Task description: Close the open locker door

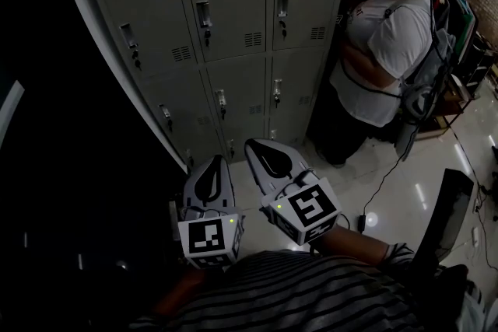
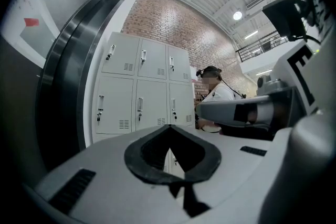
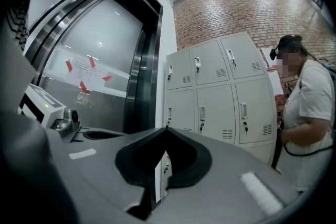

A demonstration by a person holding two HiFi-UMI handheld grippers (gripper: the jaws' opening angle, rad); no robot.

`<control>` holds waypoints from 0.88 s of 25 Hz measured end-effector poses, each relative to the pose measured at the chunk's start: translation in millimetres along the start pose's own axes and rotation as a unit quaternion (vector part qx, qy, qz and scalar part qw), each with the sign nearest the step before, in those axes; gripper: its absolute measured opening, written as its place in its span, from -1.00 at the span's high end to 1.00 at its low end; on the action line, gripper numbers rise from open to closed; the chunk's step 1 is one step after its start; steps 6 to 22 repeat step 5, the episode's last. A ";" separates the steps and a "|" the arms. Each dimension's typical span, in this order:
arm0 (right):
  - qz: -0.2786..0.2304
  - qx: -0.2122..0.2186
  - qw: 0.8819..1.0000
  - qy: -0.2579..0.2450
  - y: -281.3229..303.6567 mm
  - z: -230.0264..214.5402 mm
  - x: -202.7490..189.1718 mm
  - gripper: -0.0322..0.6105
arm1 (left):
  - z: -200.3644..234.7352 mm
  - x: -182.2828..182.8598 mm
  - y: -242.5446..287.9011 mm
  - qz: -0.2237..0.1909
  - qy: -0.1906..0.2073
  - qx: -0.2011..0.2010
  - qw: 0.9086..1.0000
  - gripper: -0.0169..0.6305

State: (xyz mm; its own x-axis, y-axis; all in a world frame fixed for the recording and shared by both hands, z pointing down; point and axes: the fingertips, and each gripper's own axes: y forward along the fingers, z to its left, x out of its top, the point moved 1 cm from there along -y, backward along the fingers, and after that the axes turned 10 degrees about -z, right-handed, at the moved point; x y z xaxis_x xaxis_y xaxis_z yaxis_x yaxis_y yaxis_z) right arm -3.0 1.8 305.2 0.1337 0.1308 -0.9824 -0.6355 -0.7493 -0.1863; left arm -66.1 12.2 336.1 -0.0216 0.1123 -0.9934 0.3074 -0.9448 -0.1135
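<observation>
A grey bank of lockers (image 1: 226, 19) stands ahead, and every door I can see on it lies flush and shut. The same lockers (image 2: 139, 97) show in the left gripper view, and the lockers (image 3: 220, 102) show in the right gripper view. My left gripper (image 1: 214, 160) points at the bottom row from a distance, shut and empty, its tips meeting (image 2: 169, 126). My right gripper (image 1: 254, 144) is beside it, also shut on nothing (image 3: 167, 128). Neither gripper touches a locker.
A person in a white shirt (image 1: 389, 43) stands at the lockers' right end, partly hiding that side. A dark metal door frame (image 3: 142, 60) borders the lockers on the left. A cable (image 1: 381, 190) trails over the glossy floor, near a dark panel (image 1: 447, 214).
</observation>
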 end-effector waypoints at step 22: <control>-0.001 0.006 1.000 0.000 -3.6 1.9 -1.2 0.90 | -4.3 -1.3 -2.4 -0.002 0.001 0.002 1.000 0.93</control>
